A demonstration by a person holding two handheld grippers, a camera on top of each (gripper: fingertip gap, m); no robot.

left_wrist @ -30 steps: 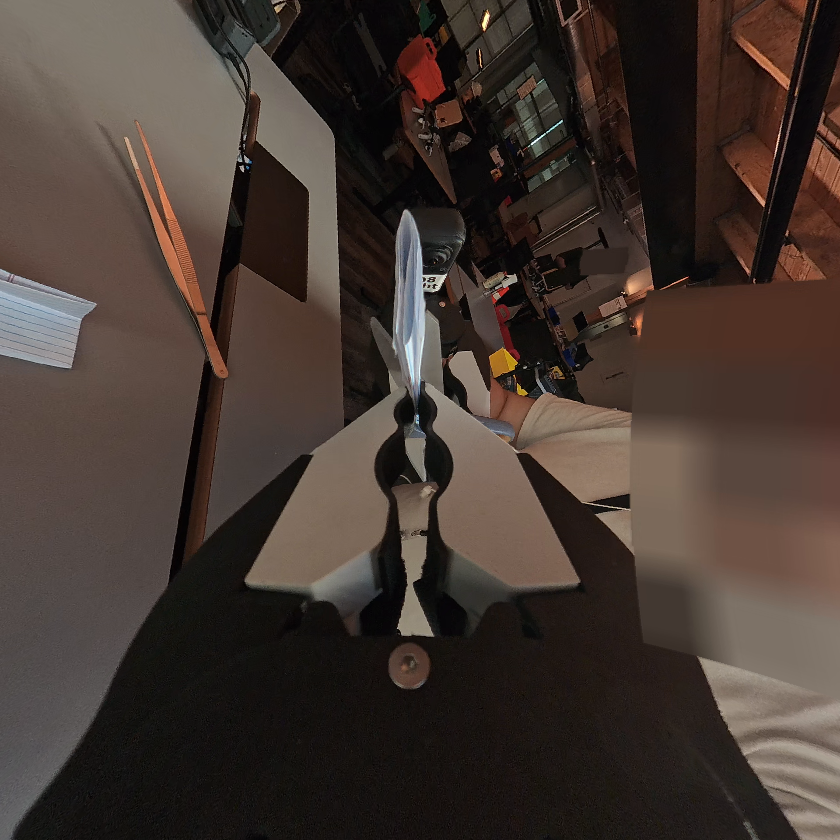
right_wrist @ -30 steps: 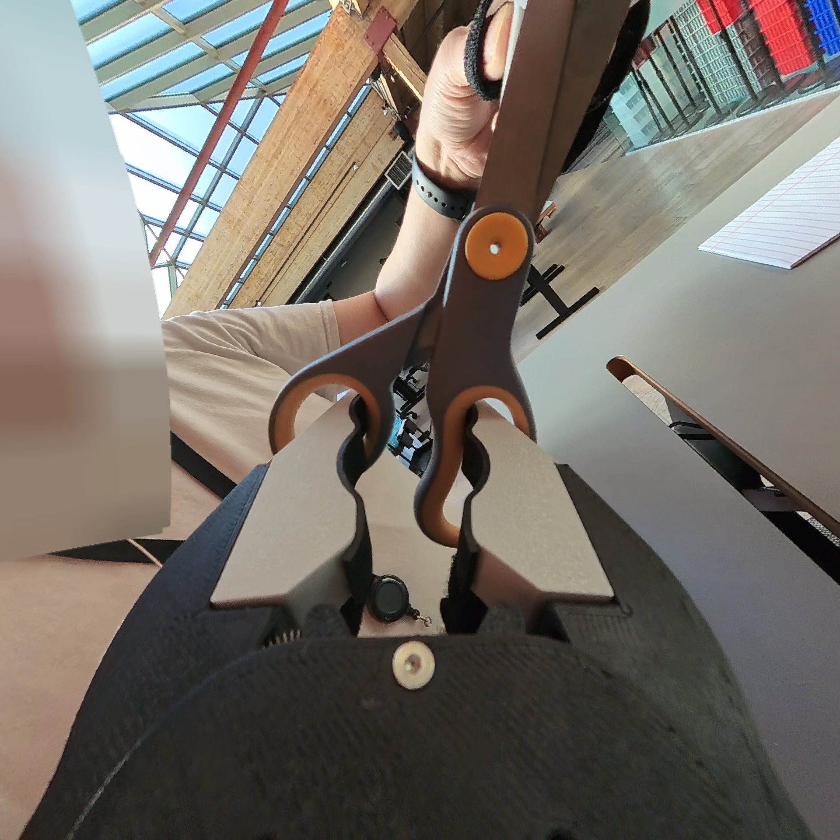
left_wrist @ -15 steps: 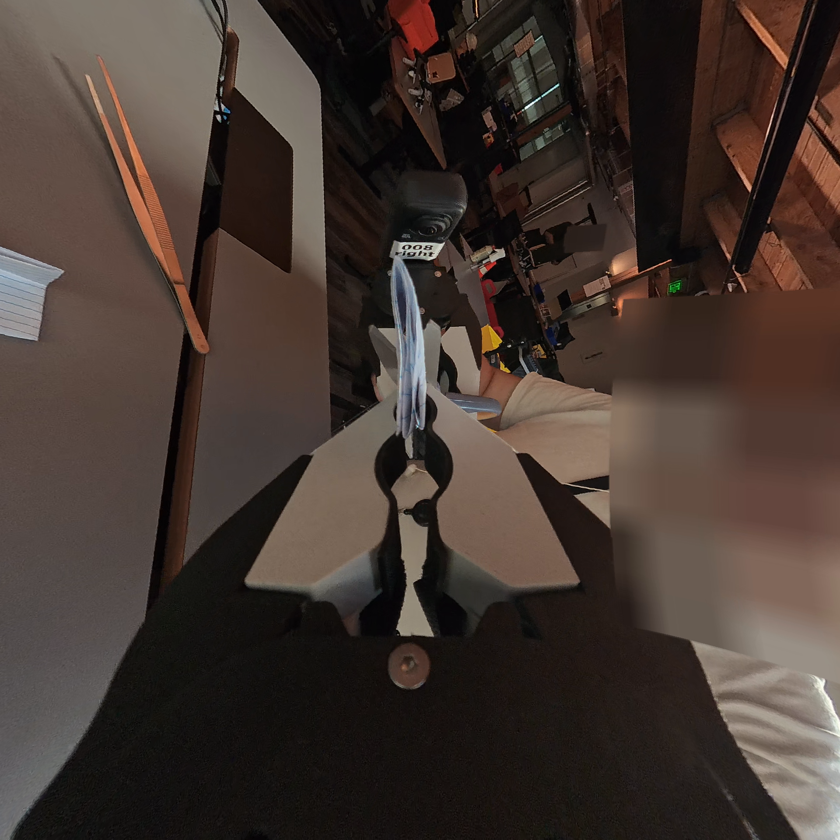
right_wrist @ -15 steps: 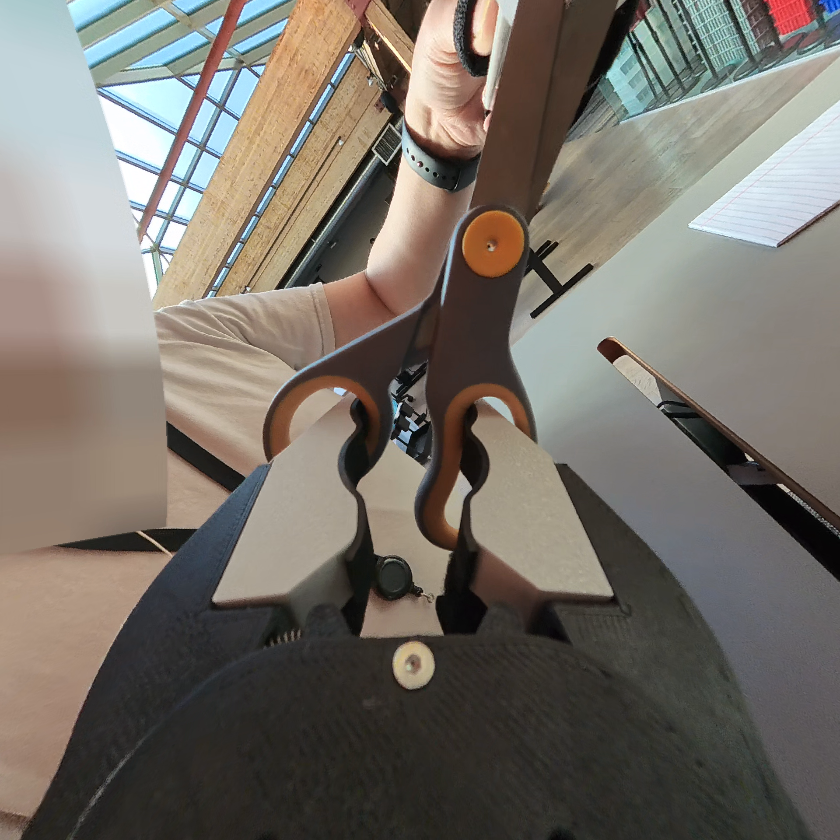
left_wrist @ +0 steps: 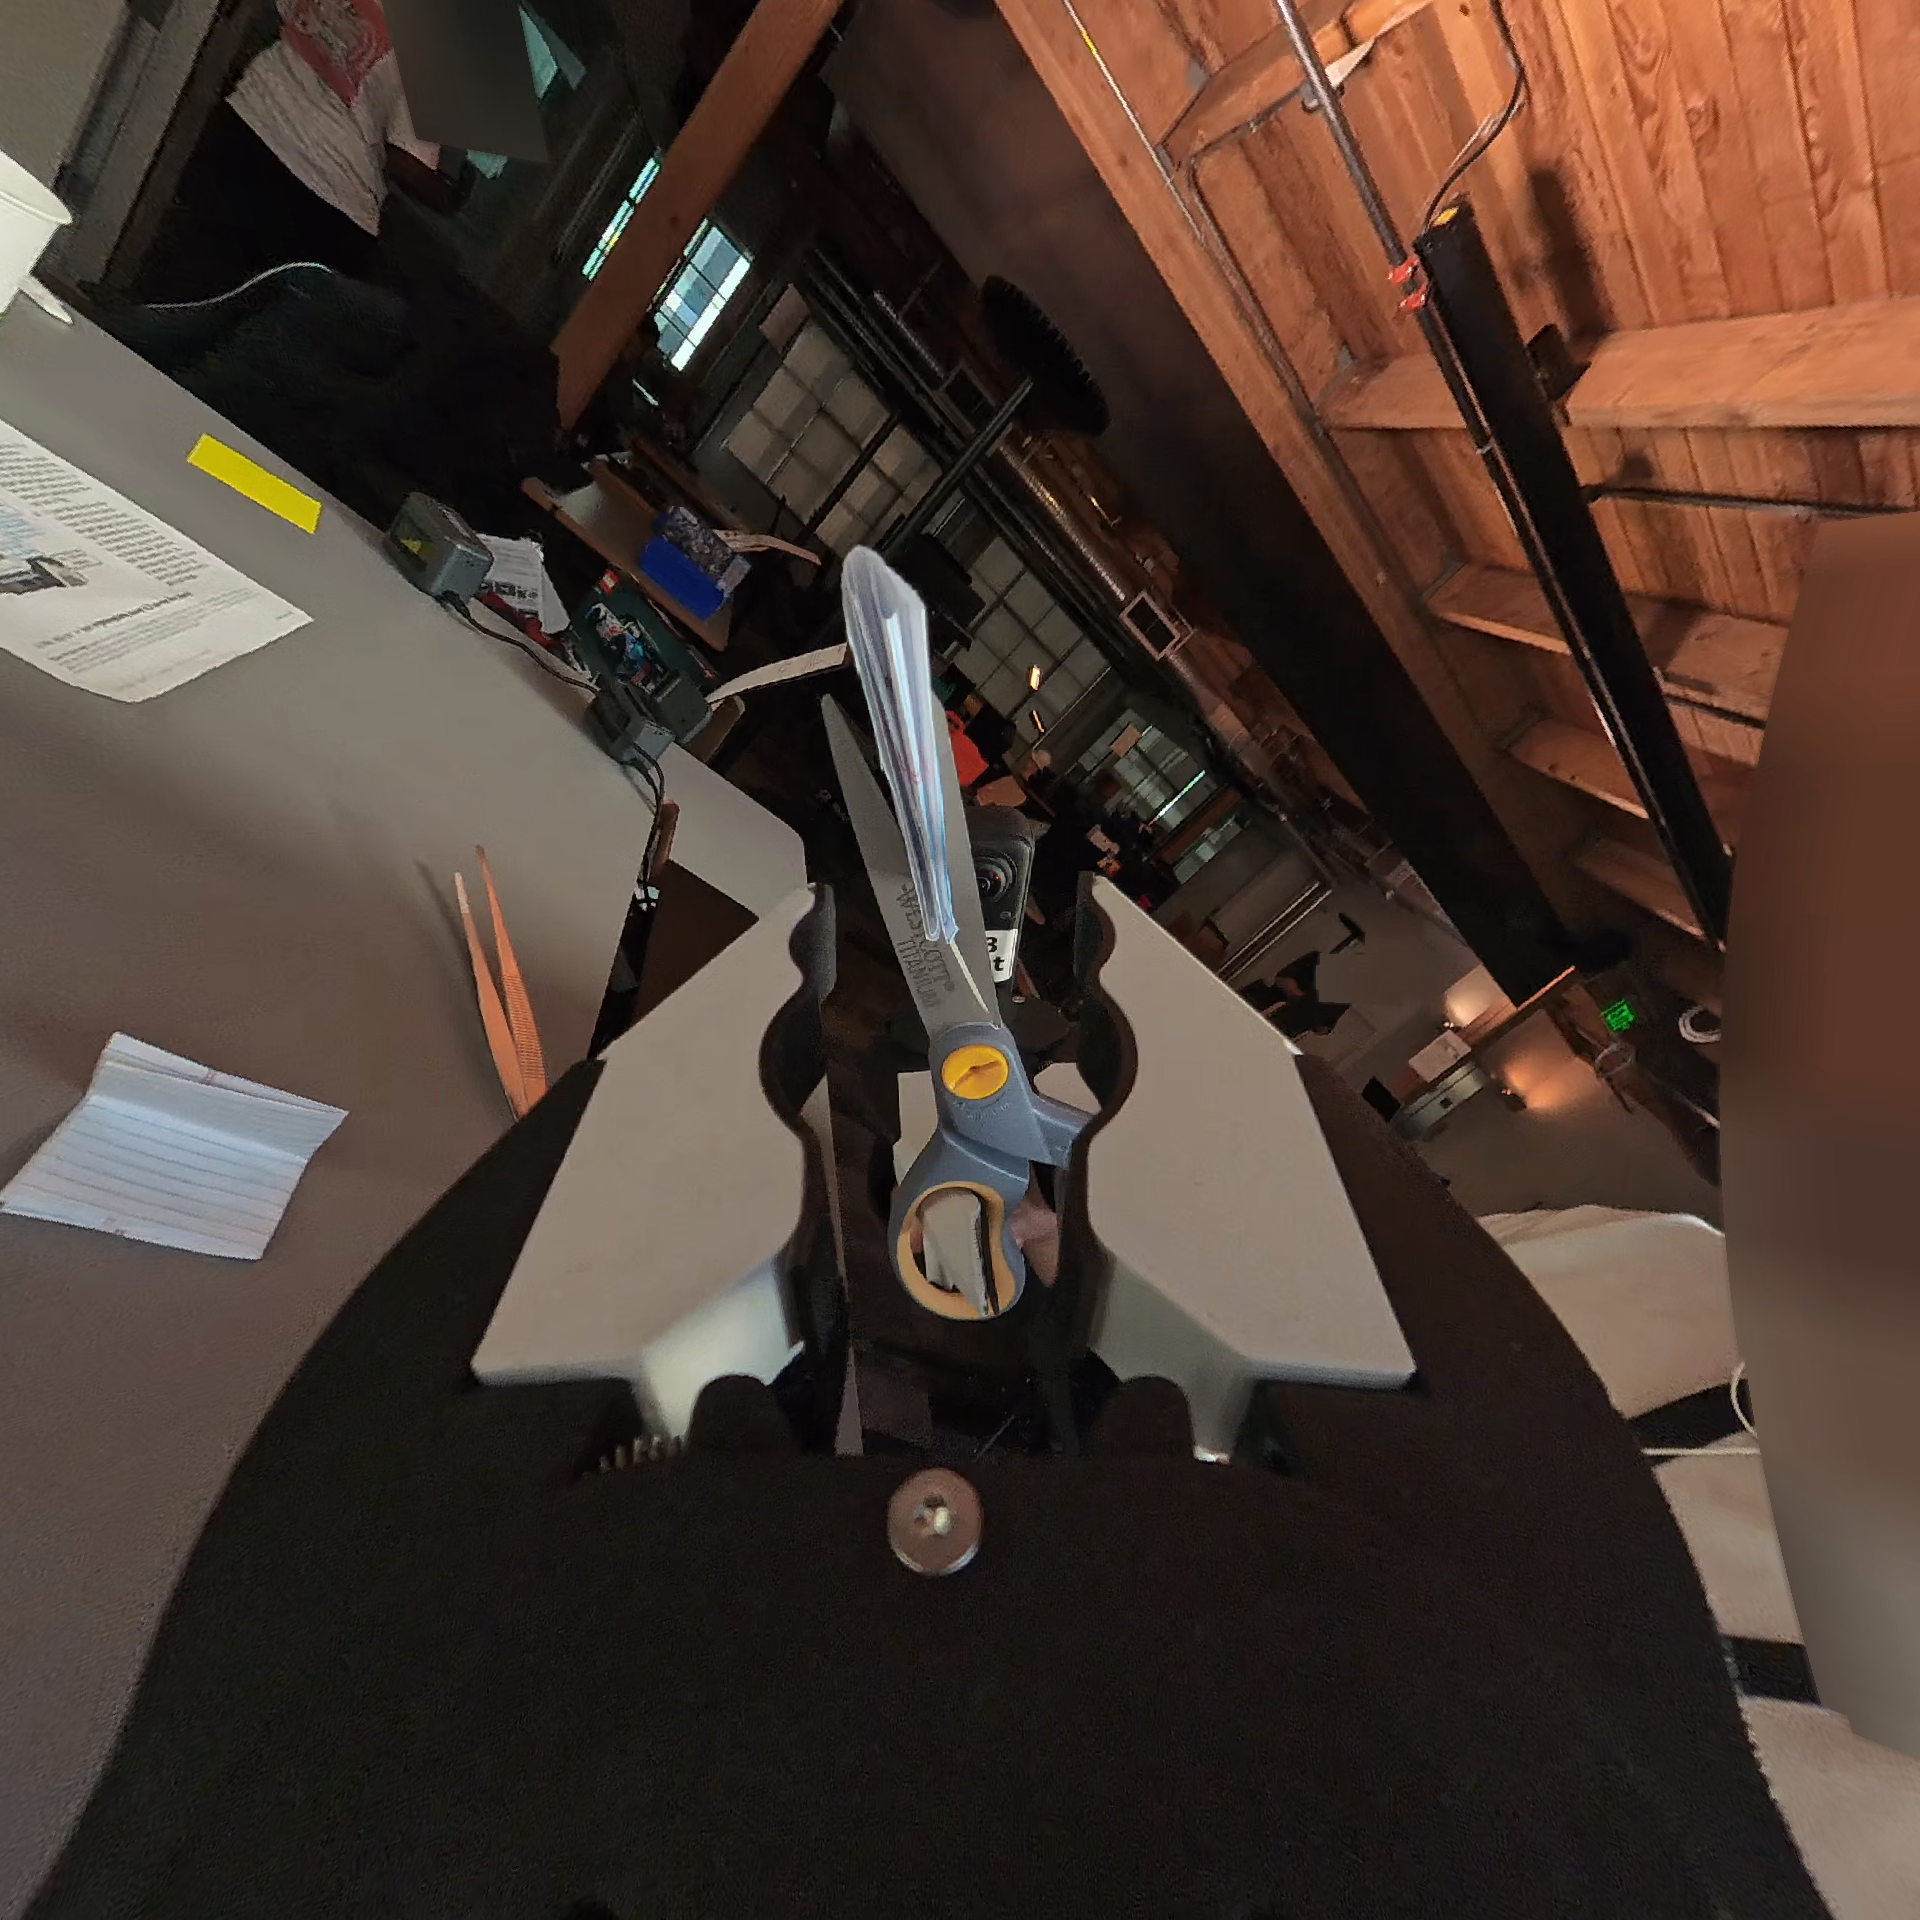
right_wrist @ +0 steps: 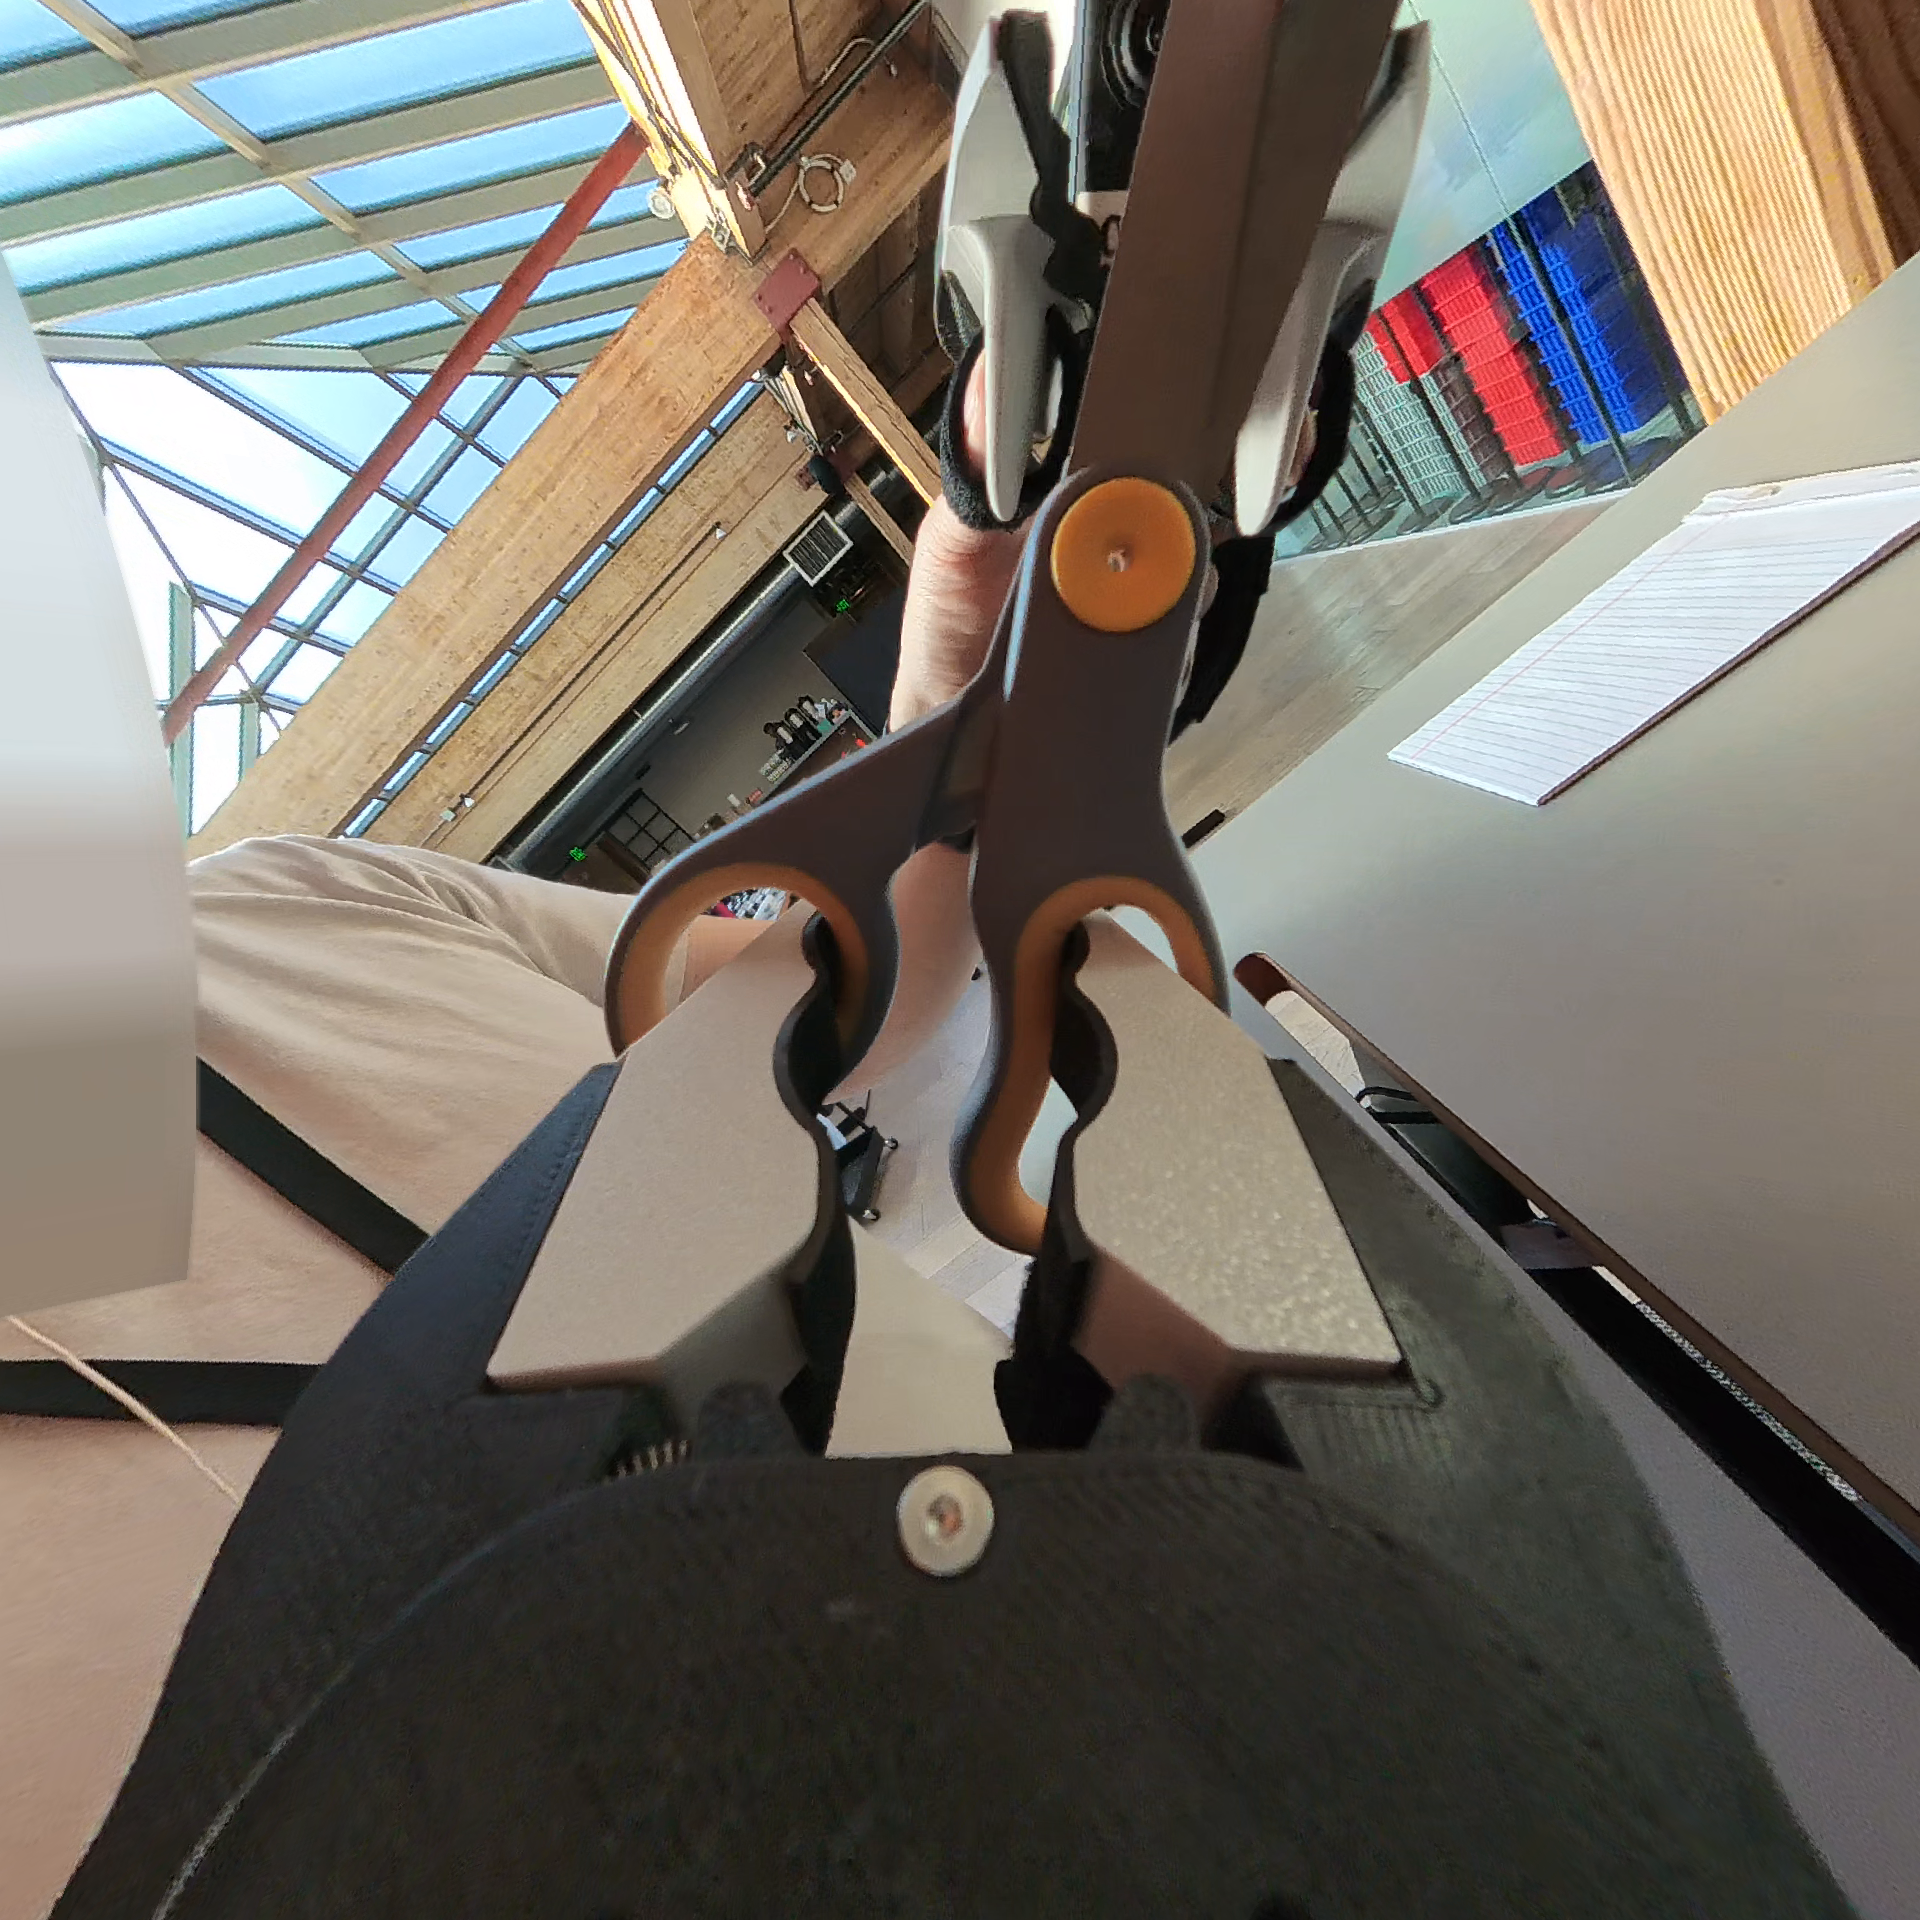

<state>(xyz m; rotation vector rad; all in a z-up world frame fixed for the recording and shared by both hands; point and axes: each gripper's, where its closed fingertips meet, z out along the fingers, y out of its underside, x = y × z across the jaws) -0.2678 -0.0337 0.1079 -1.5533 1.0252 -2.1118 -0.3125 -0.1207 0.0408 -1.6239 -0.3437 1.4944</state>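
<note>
Currently, the left gripper [left_wrist: 951,904] is seen at frame centre of the left wrist view with its two pale grey fingers spread well apart and nothing clamped between them. Grey-handled scissors with an orange pivot and orange-lined loops [left_wrist: 961,1101] are framed in that gap, blades pointing up and away. A folded strip of white lined paper [left_wrist: 894,727], seen edge-on, lies against the blades; whether it is pinched by them cannot be told. In the right wrist view the right gripper [right_wrist: 951,956] is recorded with one finger threaded through each handle loop, the fingers drawn fairly close and gripping the scissors by the handles. The left gripper's open fingers are noted at top centre of that view, one on either side of the blades, apparently not touching them. A grey tabletop [left_wrist: 260,831] fills the left of the left wrist view; on it are logged a folded lined card [left_wrist: 166,1143] at lower left, tan tweezers [left_wrist: 504,977] just right of it, a printed sheet [left_wrist: 94,582] and a yellow strip [left_wrist: 255,483] at upper left. A lined writing pad [right_wrist: 1662,634] is seen at right in the right wrist view.
</note>
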